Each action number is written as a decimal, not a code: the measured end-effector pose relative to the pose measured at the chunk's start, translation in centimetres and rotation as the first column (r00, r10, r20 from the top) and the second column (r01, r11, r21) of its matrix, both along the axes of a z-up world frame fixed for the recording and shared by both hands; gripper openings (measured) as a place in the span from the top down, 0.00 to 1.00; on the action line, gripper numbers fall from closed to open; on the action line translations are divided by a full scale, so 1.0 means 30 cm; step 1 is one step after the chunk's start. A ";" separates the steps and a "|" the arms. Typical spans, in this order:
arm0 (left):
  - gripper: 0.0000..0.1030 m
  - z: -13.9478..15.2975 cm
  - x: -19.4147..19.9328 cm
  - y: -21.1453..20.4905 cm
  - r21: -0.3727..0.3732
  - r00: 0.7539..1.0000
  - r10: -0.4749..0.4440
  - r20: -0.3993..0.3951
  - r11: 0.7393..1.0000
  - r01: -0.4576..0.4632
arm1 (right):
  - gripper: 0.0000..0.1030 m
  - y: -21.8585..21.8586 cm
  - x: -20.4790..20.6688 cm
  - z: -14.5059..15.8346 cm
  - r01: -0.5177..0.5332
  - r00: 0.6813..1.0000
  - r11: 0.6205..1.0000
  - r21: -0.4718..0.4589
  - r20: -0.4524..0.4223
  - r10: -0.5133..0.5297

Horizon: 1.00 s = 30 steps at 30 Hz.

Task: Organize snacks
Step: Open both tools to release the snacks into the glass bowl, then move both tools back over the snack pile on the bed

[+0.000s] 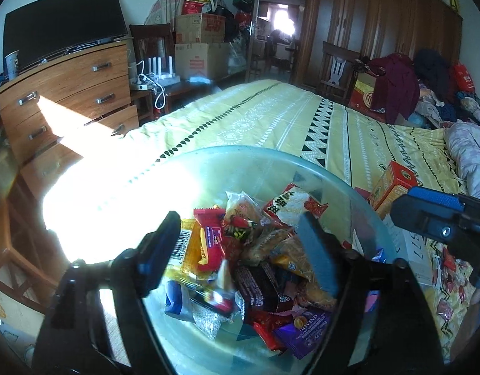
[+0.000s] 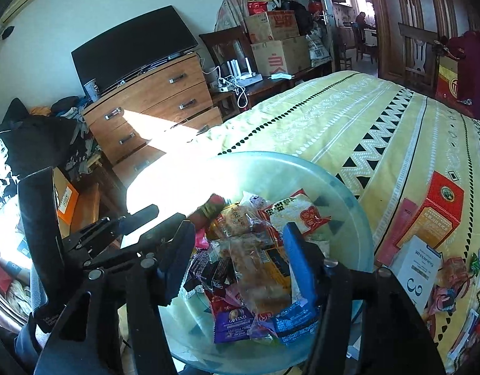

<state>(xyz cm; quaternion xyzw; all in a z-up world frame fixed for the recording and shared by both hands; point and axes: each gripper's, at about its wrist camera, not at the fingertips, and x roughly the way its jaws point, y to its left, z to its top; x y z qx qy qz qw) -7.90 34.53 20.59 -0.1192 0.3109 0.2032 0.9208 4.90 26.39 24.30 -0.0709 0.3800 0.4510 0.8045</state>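
A clear glass bowl (image 1: pixel 271 156) (image 2: pixel 349 187) sits on the yellow patterned bed, filled with several wrapped snacks. Among them are a red packet (image 1: pixel 210 240), a purple Govind packet (image 1: pixel 302 328) (image 2: pixel 233 325), a white and red pack (image 1: pixel 290 206) (image 2: pixel 297 211) and a blue packet (image 2: pixel 294 320). My left gripper (image 1: pixel 240 250) is open above the bowl; a small blurred snack (image 1: pixel 222 276) is in the air between its fingers. My right gripper (image 2: pixel 240 256) is open over the bowl and empty. The right gripper also shows in the left wrist view (image 1: pixel 440 218).
An orange-red box (image 2: pixel 440 209) (image 1: pixel 393 184), a white Whitening box (image 2: pixel 421 265) and loose candies (image 2: pixel 452 284) lie on the bed right of the bowl. A wooden dresser (image 2: pixel 152 106) with a TV stands beyond the bed's left edge. Clothes are piled at the far right (image 1: pixel 427 78).
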 end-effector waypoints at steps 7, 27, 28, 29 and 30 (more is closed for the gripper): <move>0.07 0.030 -0.018 -0.030 0.039 0.999 0.031 0.031 0.999 -0.032 | 0.06 -0.072 -0.044 0.061 0.070 0.990 0.997 -0.039 0.126 -0.064; 0.07 0.043 0.005 -0.844 0.113 0.807 -0.583 0.099 0.812 0.573 | 0.40 -1.383 -0.009 -0.400 0.516 0.834 0.849 -0.116 -0.158 -0.529; 0.07 0.024 0.025 -0.864 0.102 0.802 -0.591 0.084 0.806 0.583 | 0.41 -1.474 0.045 -0.402 0.555 0.807 0.824 -0.112 -0.171 -0.566; 0.07 0.002 0.050 -0.881 0.085 0.798 -0.599 0.067 0.800 0.594 | 0.41 -1.559 0.100 -0.406 0.592 0.779 0.798 -0.111 -0.174 -0.602; 0.07 -0.021 0.067 -0.899 0.069 0.792 -0.609 0.049 0.793 0.605 | 0.41 -1.657 0.170 -0.413 0.630 0.748 0.769 -0.110 -0.180 -0.639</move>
